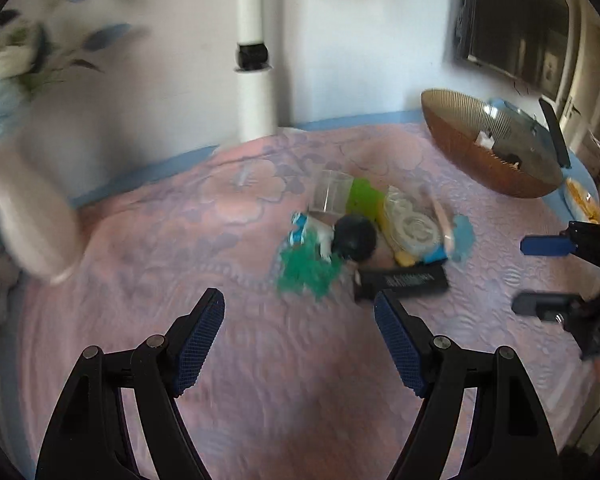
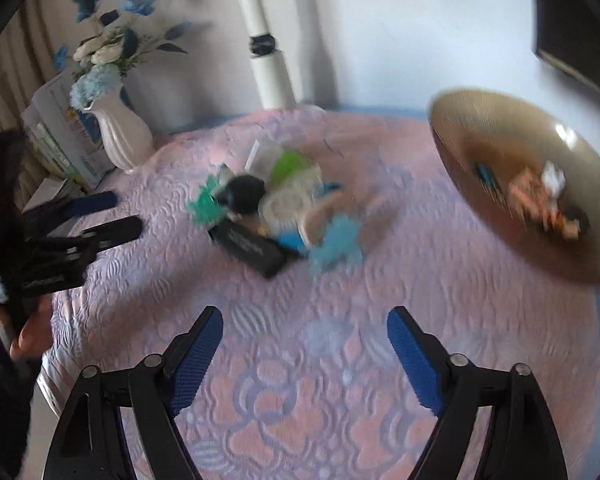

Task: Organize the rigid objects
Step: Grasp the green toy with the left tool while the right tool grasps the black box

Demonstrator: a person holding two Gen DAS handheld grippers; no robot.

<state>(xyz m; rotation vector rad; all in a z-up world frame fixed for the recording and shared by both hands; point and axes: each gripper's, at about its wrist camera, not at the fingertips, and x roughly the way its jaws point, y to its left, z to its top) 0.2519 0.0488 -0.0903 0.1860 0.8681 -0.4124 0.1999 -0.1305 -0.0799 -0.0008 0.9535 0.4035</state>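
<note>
A pile of small objects lies mid-table on the pink quilted cloth (image 1: 160, 264): a black box (image 1: 402, 282), a black ball (image 1: 355, 237), a clear cup (image 1: 329, 192), a green toy (image 1: 306, 270), a lime-green piece (image 1: 362, 196) and a light blue toy (image 1: 462, 236). The black box (image 2: 250, 250) and the blue toy (image 2: 336, 246) also show in the right wrist view. My left gripper (image 1: 300, 312) is open and empty, short of the pile. My right gripper (image 2: 305, 328) is open and empty, also short of it. A wide brown bowl (image 1: 484, 156) with small items stands at the right.
A white vase (image 2: 122, 132) with blue and white flowers stands at the table's back left, with boxes (image 2: 60, 136) behind it. A white pipe (image 1: 254, 52) runs up the wall. A dark screen (image 1: 516, 28) hangs at the right. Both views are blurred.
</note>
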